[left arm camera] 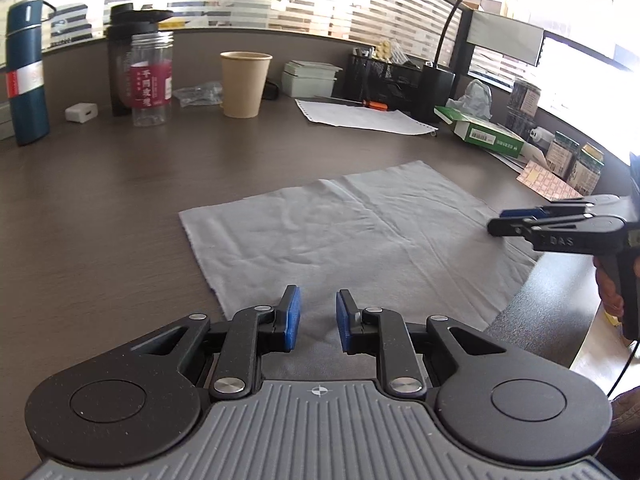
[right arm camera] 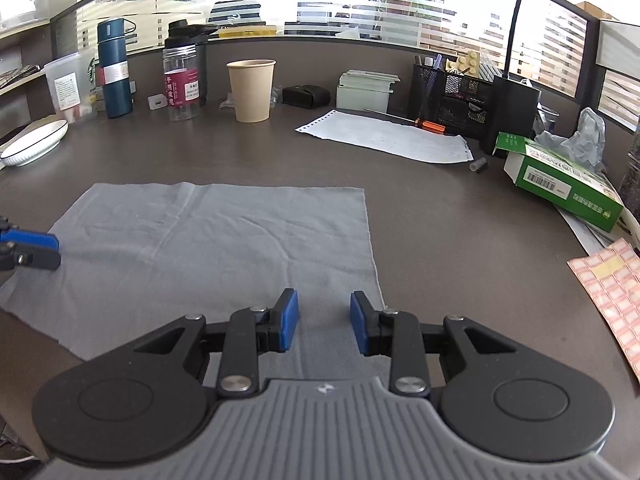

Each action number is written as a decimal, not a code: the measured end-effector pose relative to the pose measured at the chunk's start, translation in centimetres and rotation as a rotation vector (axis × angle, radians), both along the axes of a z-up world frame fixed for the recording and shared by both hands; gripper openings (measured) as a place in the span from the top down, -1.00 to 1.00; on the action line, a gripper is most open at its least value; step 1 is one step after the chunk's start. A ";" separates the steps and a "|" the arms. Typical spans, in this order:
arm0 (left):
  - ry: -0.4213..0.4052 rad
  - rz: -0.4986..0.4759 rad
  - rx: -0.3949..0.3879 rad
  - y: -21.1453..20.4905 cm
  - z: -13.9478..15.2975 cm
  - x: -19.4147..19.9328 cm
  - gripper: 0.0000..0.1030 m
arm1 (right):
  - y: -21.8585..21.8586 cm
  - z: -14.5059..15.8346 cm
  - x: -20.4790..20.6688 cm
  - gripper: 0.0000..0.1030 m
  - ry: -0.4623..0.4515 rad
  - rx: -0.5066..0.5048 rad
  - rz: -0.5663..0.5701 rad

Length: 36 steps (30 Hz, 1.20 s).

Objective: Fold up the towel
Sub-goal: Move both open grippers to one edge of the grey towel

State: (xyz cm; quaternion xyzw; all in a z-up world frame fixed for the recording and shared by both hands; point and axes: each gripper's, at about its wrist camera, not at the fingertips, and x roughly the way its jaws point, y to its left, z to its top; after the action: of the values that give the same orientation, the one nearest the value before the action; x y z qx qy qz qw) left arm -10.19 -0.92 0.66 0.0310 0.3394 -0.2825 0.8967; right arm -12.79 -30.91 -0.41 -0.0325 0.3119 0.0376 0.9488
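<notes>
A light grey towel [left arm camera: 352, 232] lies flat and spread out on the dark desk, with its near edge hanging over the desk front. It also shows in the right wrist view [right arm camera: 216, 248]. My left gripper [left arm camera: 318, 320] is open and empty, just above the towel's near left part. My right gripper [right arm camera: 324, 322] is open and empty above the towel's near right corner. The right gripper also shows in the left wrist view [left arm camera: 516, 222] at the towel's right edge. The left gripper's fingers [right arm camera: 30, 248] show at the far left of the right wrist view.
Behind the towel stand a paper cup [right arm camera: 251, 90], a clear jar [right arm camera: 182, 80], a blue flask [right arm camera: 114, 68] and a white sheet of paper [right arm camera: 384, 138]. A green box [right arm camera: 560, 182] and a black mesh organizer [right arm camera: 452, 94] are at the right. A white dish [right arm camera: 34, 142] sits at the left.
</notes>
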 end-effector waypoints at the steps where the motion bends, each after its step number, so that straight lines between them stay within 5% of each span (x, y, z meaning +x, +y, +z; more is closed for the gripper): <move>1: 0.000 0.002 0.001 0.2 0.0 0.0 0.48 | 0.0 0.0 -0.2 0.37 0.000 -0.002 0.001; 10: -0.017 0.053 -0.010 1.3 1.2 -1.2 0.38 | -0.5 1.0 -1.3 0.36 -0.048 0.005 -0.023; 21: 0.048 0.198 -0.061 4.7 0.8 -4.3 0.39 | -2.7 0.6 -4.8 0.36 0.005 0.057 -0.086; 32: 0.052 0.196 -0.076 5.0 0.8 -6.3 0.39 | -2.8 0.1 -5.8 0.37 0.020 0.078 -0.091; 36: 0.056 0.187 -0.083 4.7 0.8 -6.5 0.39 | -2.3 -0.2 -6.0 0.51 0.014 0.059 -0.077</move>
State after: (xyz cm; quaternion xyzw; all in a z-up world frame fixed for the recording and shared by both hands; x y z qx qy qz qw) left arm -16.74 3.81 1.42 -0.0460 0.3540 -0.2122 0.9097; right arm -18.83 -33.21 -0.56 0.0078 0.3183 0.0106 0.9479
